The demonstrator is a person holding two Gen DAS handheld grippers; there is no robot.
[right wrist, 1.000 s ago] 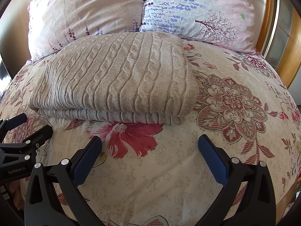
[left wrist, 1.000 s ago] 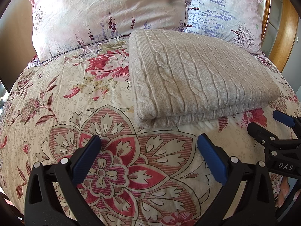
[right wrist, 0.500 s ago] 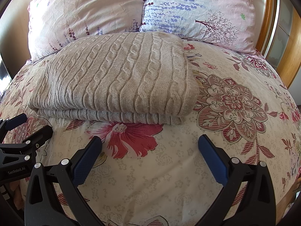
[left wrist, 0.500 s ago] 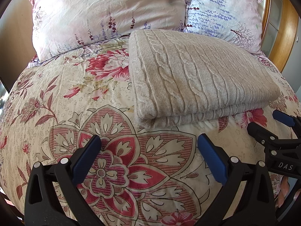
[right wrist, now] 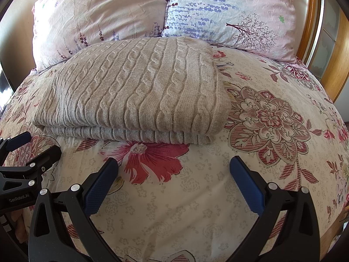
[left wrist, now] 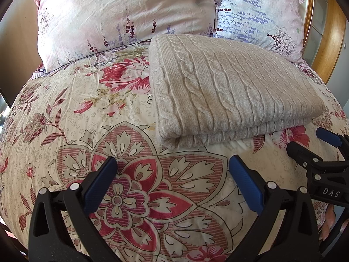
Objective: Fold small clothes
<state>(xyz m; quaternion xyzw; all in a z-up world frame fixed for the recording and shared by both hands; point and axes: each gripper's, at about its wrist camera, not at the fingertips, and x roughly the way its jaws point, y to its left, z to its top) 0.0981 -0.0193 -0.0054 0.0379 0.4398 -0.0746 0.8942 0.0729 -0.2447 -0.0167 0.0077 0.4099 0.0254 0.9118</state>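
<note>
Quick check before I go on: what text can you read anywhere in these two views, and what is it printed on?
"DAS": white letters on the black body of the right gripper, seen in the left wrist view; the word may run on out of sight.
"GenRobot.AI": small white print on the body of the left gripper, seen in the right wrist view.
No text on the sweater, pillows or bedspread.

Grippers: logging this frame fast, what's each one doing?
Left gripper: open, holding nothing, short of the folded cable-knit sweater.
Right gripper: open, holding nothing.
</note>
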